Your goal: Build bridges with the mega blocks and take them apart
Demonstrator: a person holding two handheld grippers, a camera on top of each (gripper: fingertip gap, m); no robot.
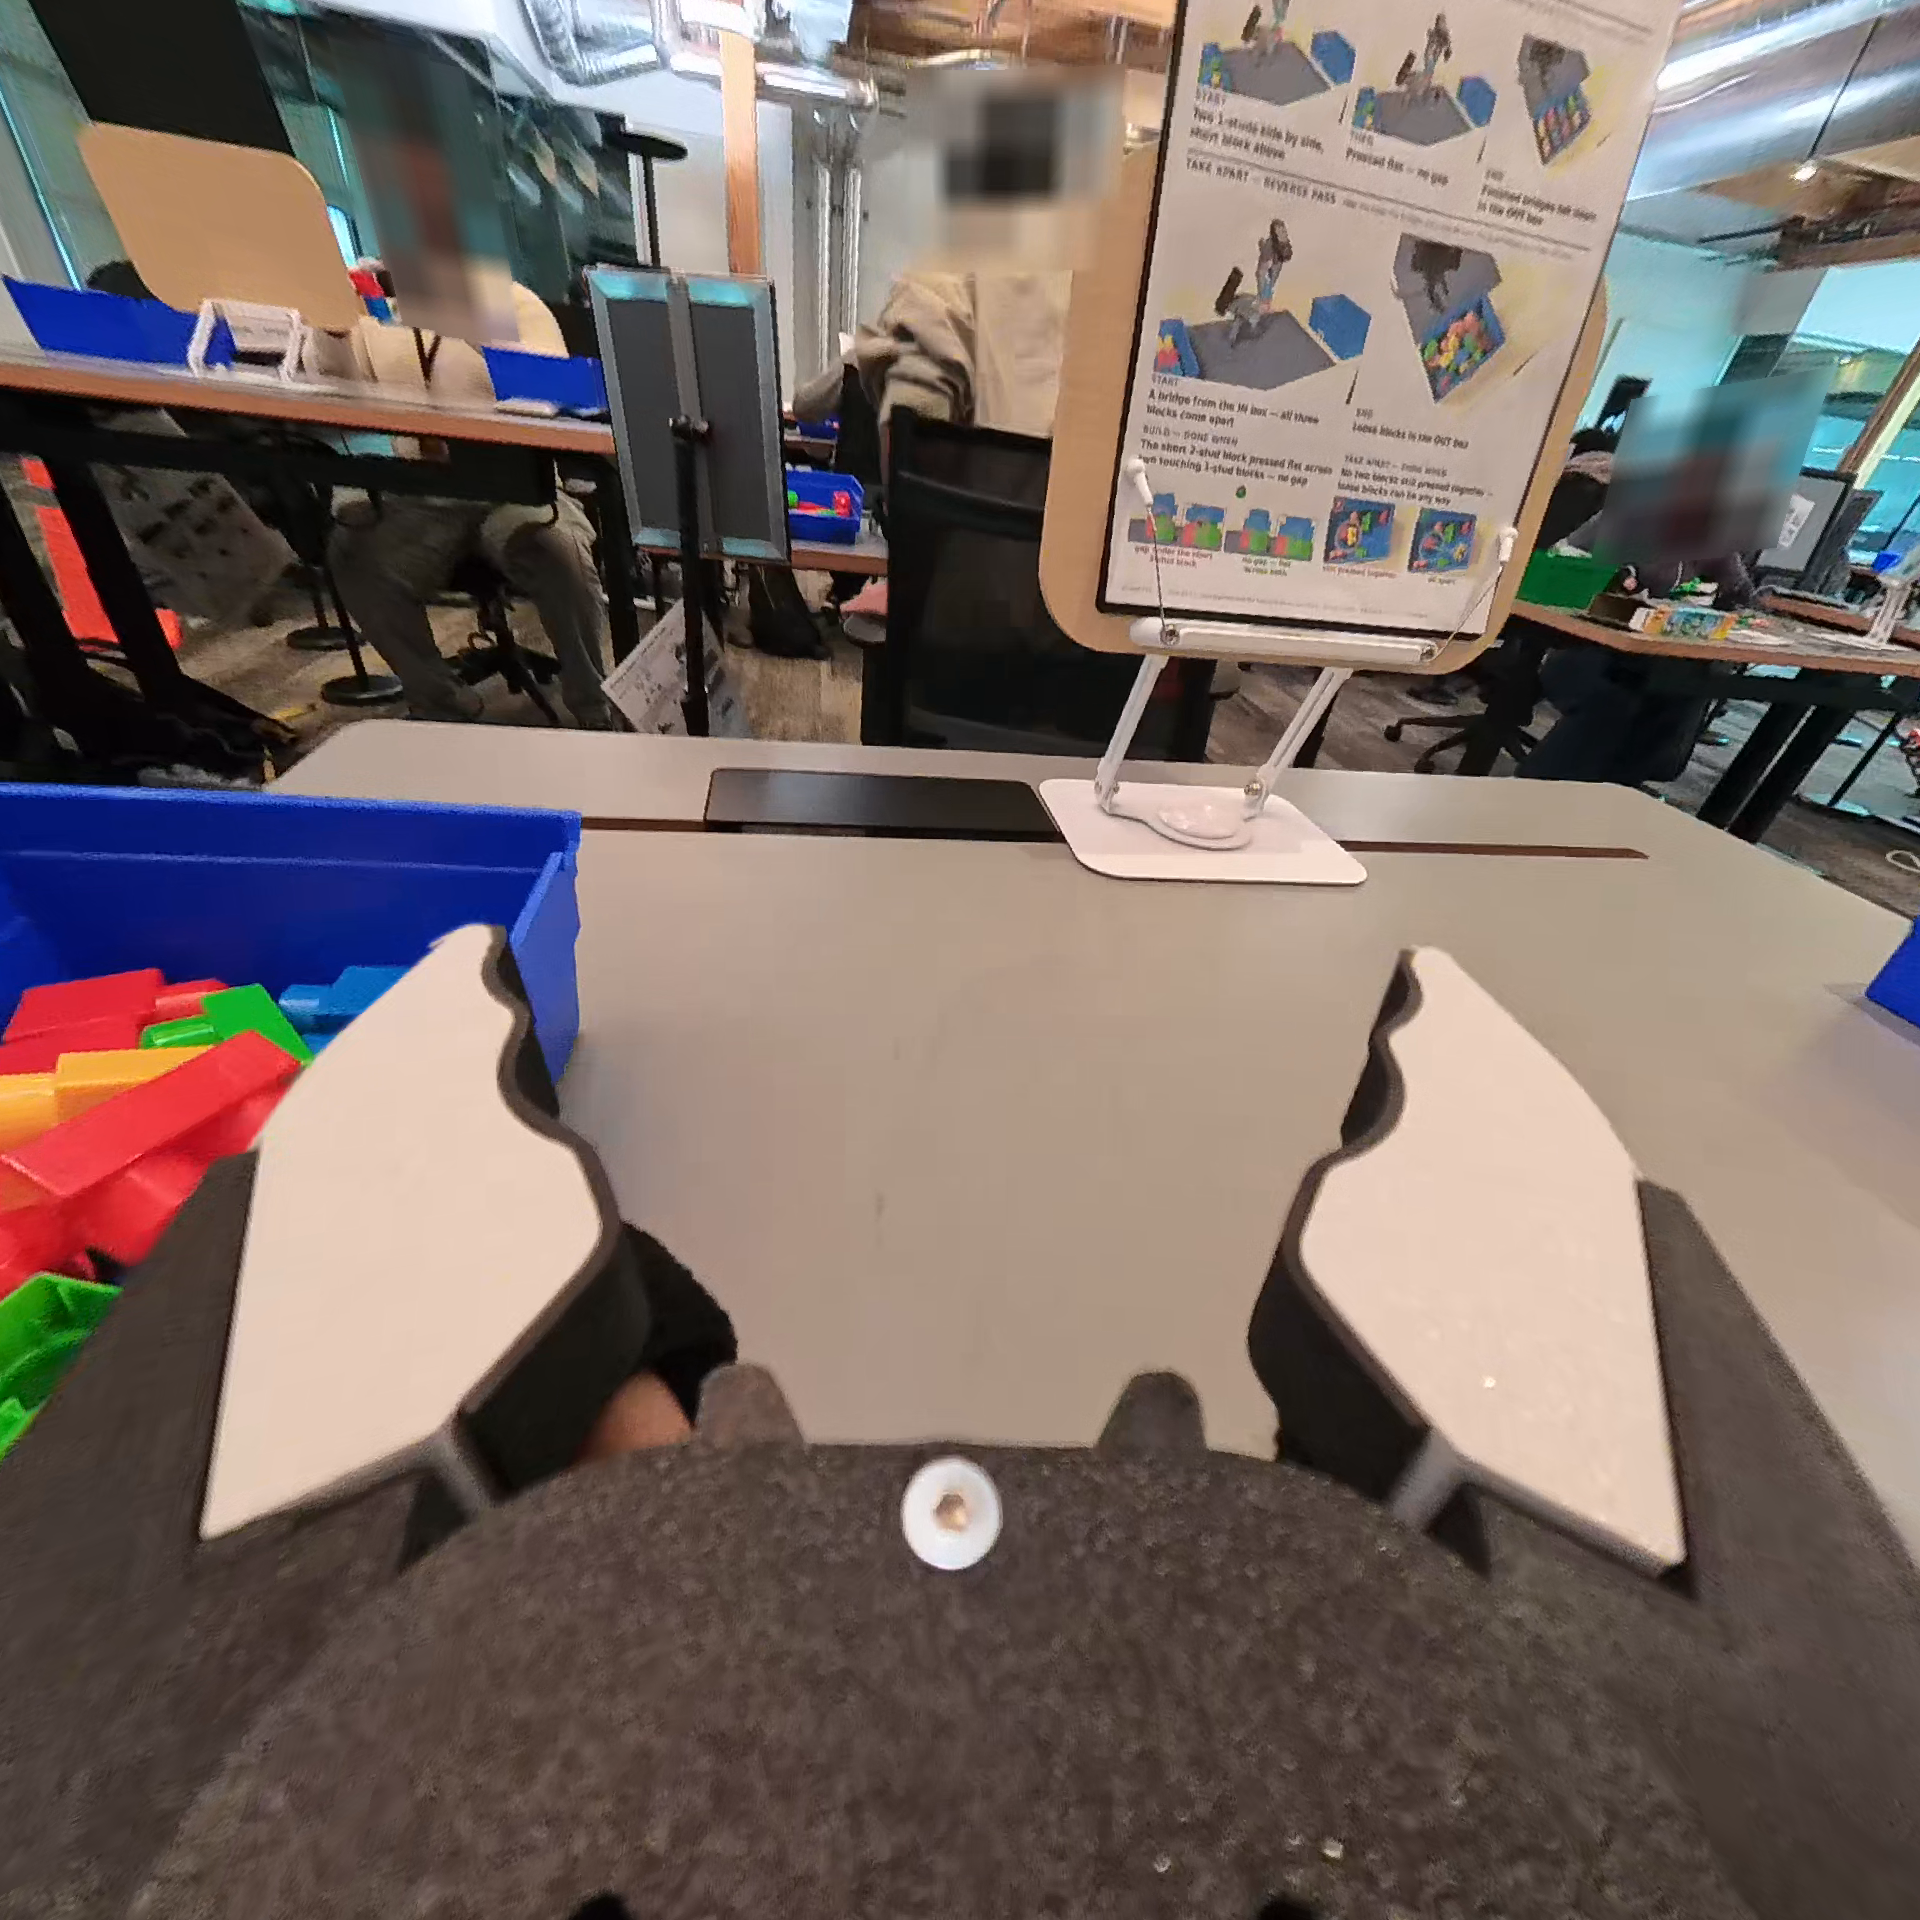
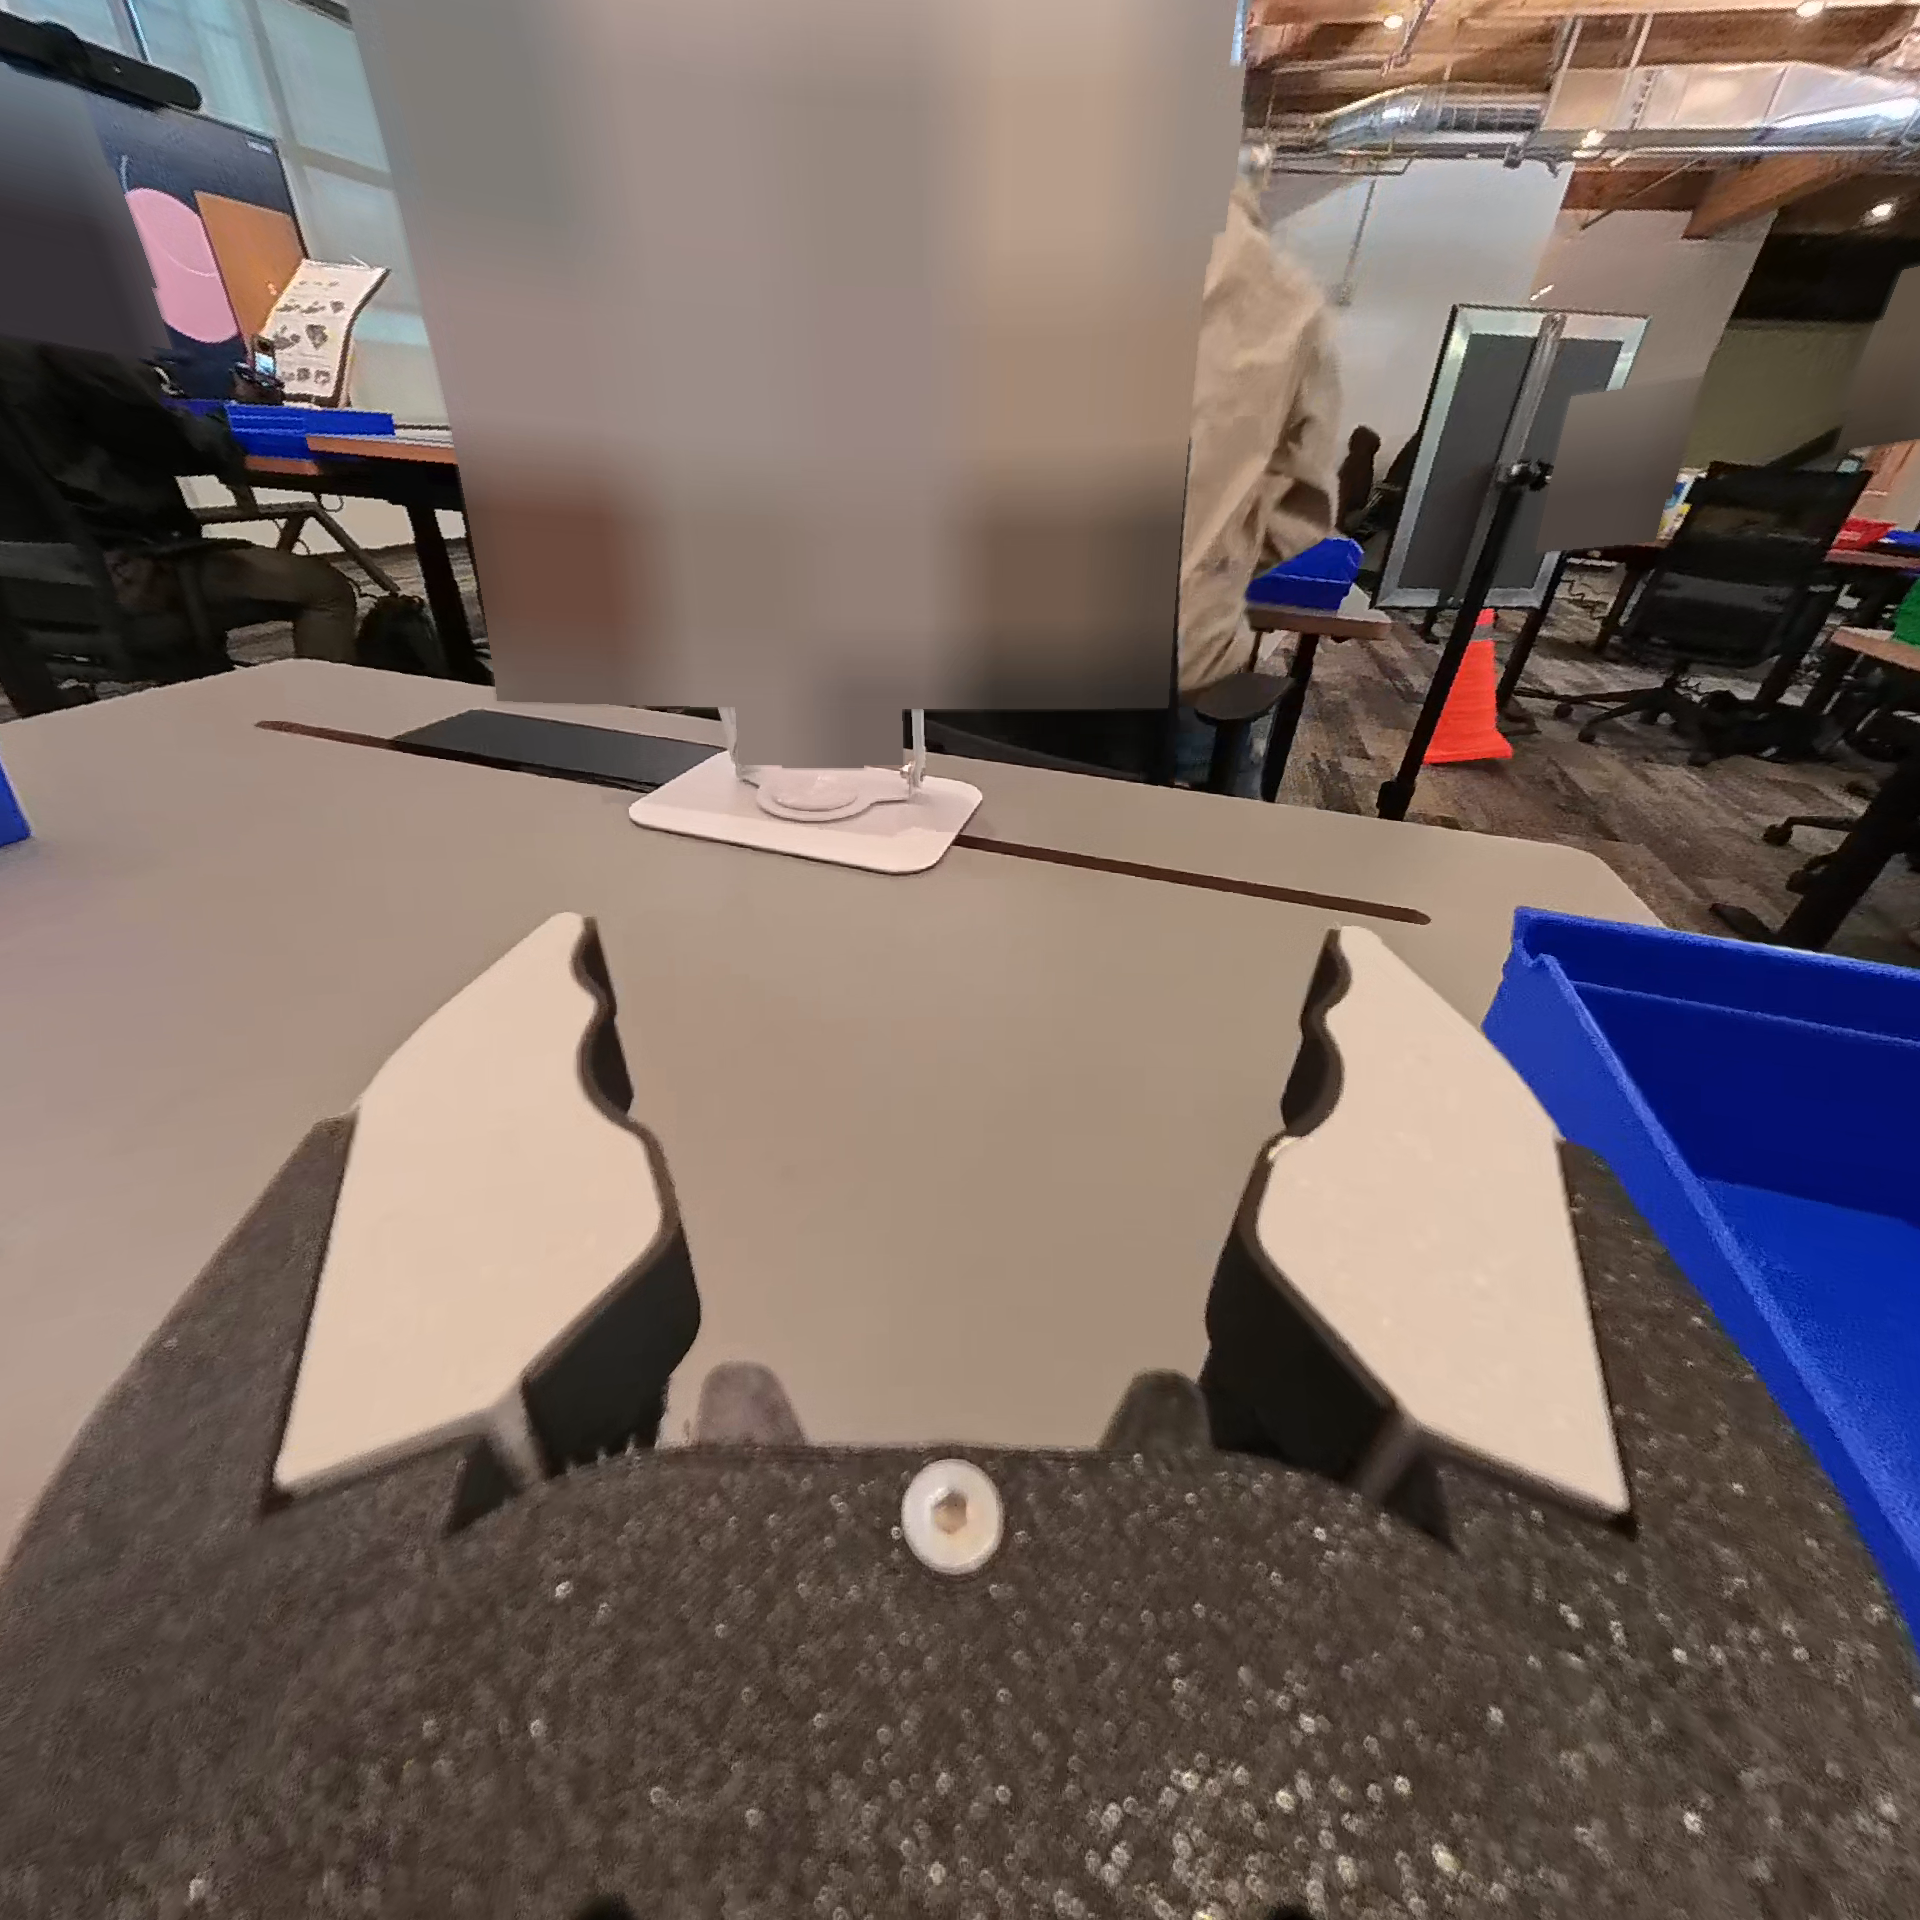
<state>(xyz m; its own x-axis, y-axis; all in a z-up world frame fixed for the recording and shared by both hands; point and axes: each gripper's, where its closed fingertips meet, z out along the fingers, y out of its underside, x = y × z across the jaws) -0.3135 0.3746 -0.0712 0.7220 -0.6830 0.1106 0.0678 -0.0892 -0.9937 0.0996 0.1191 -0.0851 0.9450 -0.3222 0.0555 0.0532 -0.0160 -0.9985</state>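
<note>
In the left wrist view, a blue bin [image 1: 312, 883] at the left holds a heap of red, yellow, green and blue mega blocks [image 1: 135, 1101]. My left gripper [image 1: 956, 997] is open and empty above the grey table [image 1: 935, 1091], its left finger overlapping the bin's right wall. In the right wrist view, my right gripper [image 2: 961, 977] is open and empty above the same table [image 2: 935, 1143]. A second blue bin [image 2: 1766, 1143] stands just right of its right finger; the part I see holds nothing.
A white stand [image 1: 1205, 831] at the table's far middle holds an instruction sheet [image 1: 1371, 312]; it shows in the right wrist view too [image 2: 810, 821]. A black strip [image 1: 873, 805] lies beside it. People sit at other tables behind. An orange cone [image 2: 1470, 707] stands on the floor.
</note>
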